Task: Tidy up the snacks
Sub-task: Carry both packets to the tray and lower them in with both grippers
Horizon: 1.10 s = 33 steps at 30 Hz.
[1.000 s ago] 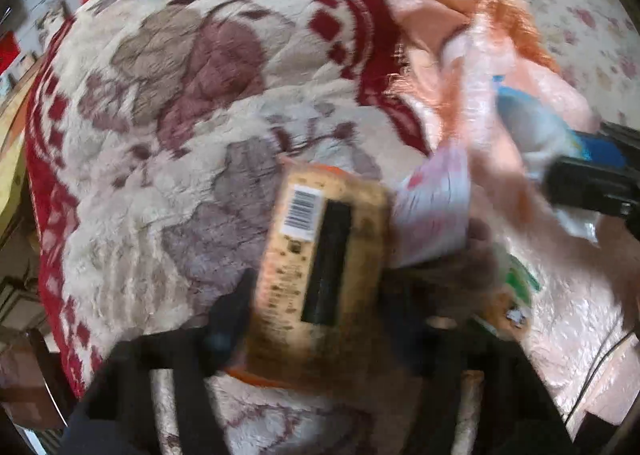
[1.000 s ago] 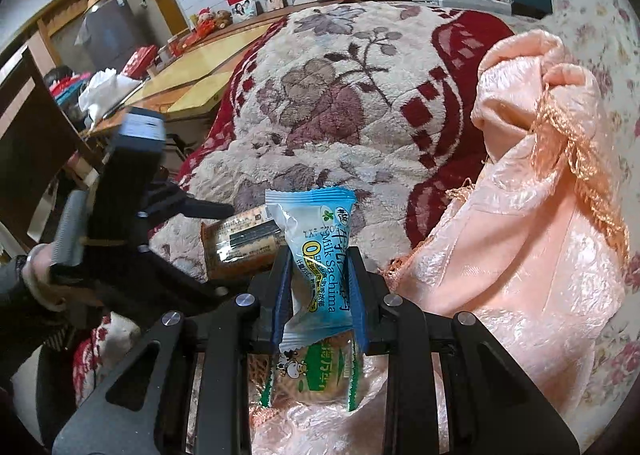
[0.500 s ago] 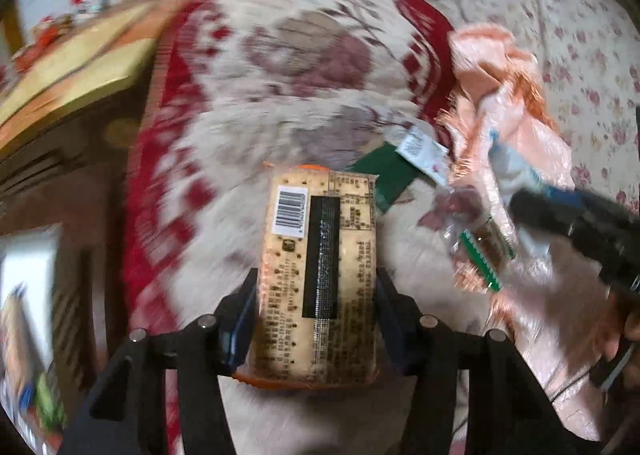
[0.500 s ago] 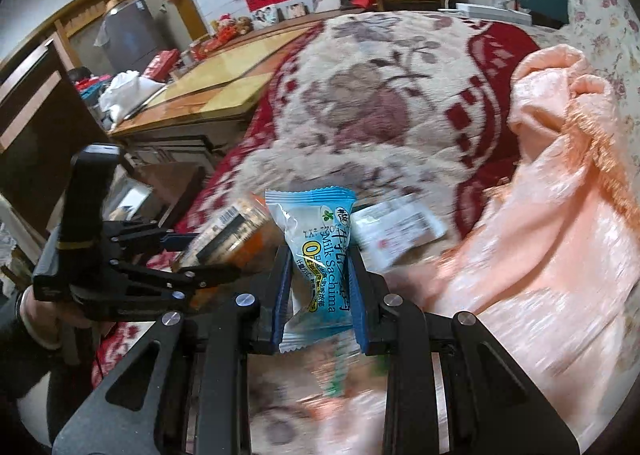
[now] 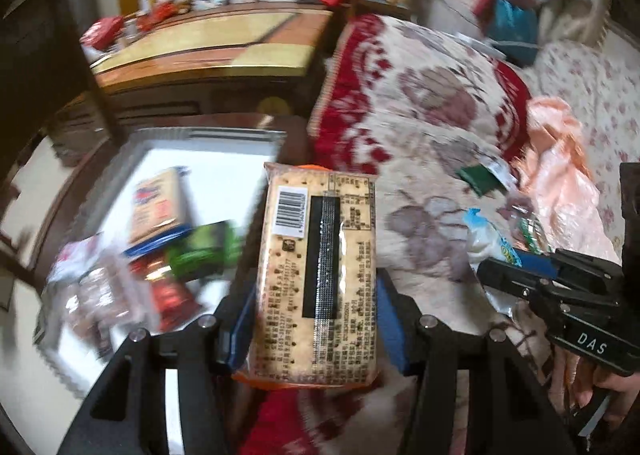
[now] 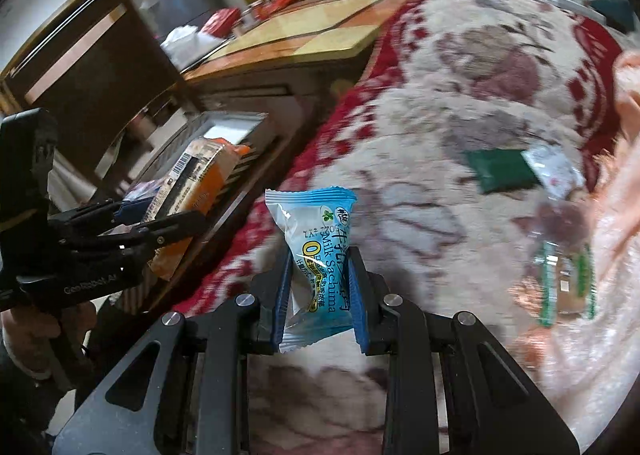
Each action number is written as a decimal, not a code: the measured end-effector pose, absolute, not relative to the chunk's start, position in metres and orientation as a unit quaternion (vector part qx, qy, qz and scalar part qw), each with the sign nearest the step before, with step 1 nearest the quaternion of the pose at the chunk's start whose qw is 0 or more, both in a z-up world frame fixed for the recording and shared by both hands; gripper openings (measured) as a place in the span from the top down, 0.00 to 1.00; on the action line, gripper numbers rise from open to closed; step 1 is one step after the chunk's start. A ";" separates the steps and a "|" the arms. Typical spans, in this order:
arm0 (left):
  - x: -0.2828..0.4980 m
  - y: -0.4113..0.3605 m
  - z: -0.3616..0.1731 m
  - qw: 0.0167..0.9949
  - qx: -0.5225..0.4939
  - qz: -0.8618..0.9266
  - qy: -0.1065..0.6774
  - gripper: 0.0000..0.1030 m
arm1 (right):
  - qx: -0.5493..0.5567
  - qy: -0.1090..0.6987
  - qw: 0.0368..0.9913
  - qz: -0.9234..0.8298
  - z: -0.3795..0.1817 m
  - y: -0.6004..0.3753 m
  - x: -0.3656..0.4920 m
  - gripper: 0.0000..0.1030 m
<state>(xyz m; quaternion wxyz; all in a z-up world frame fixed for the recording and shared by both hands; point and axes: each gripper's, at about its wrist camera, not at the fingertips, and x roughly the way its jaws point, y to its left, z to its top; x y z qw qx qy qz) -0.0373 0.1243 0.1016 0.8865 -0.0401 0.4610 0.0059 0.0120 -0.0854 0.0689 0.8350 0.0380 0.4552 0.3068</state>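
My left gripper [image 5: 316,307] is shut on a tan cracker pack [image 5: 318,267] with a barcode, held above the edge between the blanket and a white bin [image 5: 216,159]. It also shows in the right wrist view [image 6: 188,195]. My right gripper [image 6: 318,283] is shut on a blue Milk Sachima packet [image 6: 316,255], held above the blanket; it shows at the right in the left wrist view [image 5: 492,243]. A dark green packet [image 6: 502,171], a white packet [image 6: 554,169] and a clear green-edged packet [image 6: 564,271] lie on the blanket.
The white bin holds several snack packs, among them a blue-edged one [image 5: 158,211], a green one [image 5: 204,251] and a red one [image 5: 168,295]. A red and cream floral blanket [image 5: 420,103] covers the bed. A peach satin cloth [image 5: 560,183] lies at right. A wooden table [image 5: 224,51] stands behind.
Both grippers have swung left with their packs, away from the peach cloth. The white bin with snacks has come into the left wrist view.
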 end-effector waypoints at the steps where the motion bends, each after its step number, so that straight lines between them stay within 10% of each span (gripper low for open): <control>1: -0.042 0.134 0.103 0.887 -0.042 0.016 0.459 0.45 | 0.033 0.455 0.833 0.313 0.070 -0.076 0.010 0.75; 33: -0.086 0.281 0.077 0.868 -0.142 0.153 0.451 0.45 | -0.083 0.464 0.781 0.411 0.074 0.134 0.009 0.75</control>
